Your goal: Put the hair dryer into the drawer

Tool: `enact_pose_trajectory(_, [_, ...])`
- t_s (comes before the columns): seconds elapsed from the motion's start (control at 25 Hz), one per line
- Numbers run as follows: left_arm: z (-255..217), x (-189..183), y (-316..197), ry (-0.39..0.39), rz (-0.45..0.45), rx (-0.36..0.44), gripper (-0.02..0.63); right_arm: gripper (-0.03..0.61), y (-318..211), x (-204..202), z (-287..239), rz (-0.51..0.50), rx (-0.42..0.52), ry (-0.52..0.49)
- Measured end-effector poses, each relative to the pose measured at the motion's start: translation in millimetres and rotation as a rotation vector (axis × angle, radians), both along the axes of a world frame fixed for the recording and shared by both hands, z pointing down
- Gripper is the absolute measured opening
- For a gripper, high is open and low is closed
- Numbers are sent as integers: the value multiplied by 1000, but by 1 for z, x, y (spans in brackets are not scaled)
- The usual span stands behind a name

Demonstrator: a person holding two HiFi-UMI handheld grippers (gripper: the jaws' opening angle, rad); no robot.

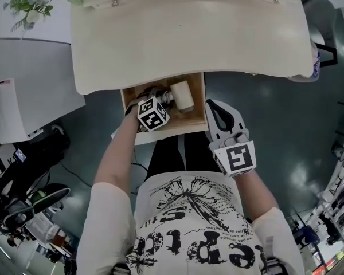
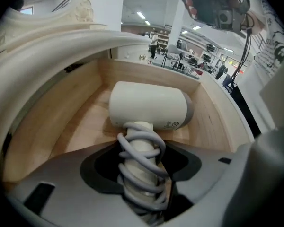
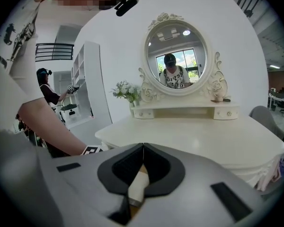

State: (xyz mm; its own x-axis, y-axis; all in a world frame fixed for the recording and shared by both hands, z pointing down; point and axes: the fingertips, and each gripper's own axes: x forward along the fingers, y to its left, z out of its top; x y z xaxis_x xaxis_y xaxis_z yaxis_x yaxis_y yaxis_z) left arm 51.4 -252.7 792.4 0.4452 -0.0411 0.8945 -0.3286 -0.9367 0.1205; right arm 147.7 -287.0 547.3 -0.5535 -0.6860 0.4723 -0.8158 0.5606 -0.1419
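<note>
The white hair dryer (image 1: 182, 95) lies inside the open wooden drawer (image 1: 160, 133) under the cream dressing table (image 1: 189, 33). In the left gripper view its barrel (image 2: 149, 105) lies across the drawer's floor (image 2: 52, 122), and its handle, wound with grey cord (image 2: 141, 162), runs back between the jaws. My left gripper (image 1: 157, 98) reaches down into the drawer and is shut on that handle (image 2: 141, 150). My right gripper (image 1: 218, 112) hovers by the drawer's right front corner, its jaws shut and empty (image 3: 142, 148).
The table's top overhangs the drawer's back half. A mirror (image 3: 176, 56) and a vase of flowers (image 3: 125, 91) stand on the table's far side. A white cabinet (image 1: 23, 90) is at the left. Another person (image 3: 47, 93) stands in the background.
</note>
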Motion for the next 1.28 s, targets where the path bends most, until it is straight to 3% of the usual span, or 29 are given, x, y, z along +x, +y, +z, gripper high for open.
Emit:
enact_pose_trajectory(0.2, [8,-3,2,-37,-11,-16,253,17,3,-4,5,-21,7,-22])
enact_pose_trajectory(0.32, [8,-1,3,-38,-47,-73,255,17,3,-5,6,-12,-1,-22])
enact_pose_trajectory(0.44, [2,2,5,-39,-73,-100,290,17,5,-6,2,-23,-1,-22])
enact_pose_trajectory(0.8, [-76,4,-16,32,-215,120,278,17,3,3,-32,-23,44,-33])
enact_pose_trajectory(0.92, [-114,1,-29,84,-296,236,108,17,0,6,-44,-29,85,-23])
enact_pose_trajectory(0.96, [-126,-1,-33,101,-321,267,85,17,-1,5,-49,-28,98,-24])
enact_pose_trajectory(1.28, [-234,-10,-41,219,-459,488,21,17,1,-2,-96,-41,197,-38])
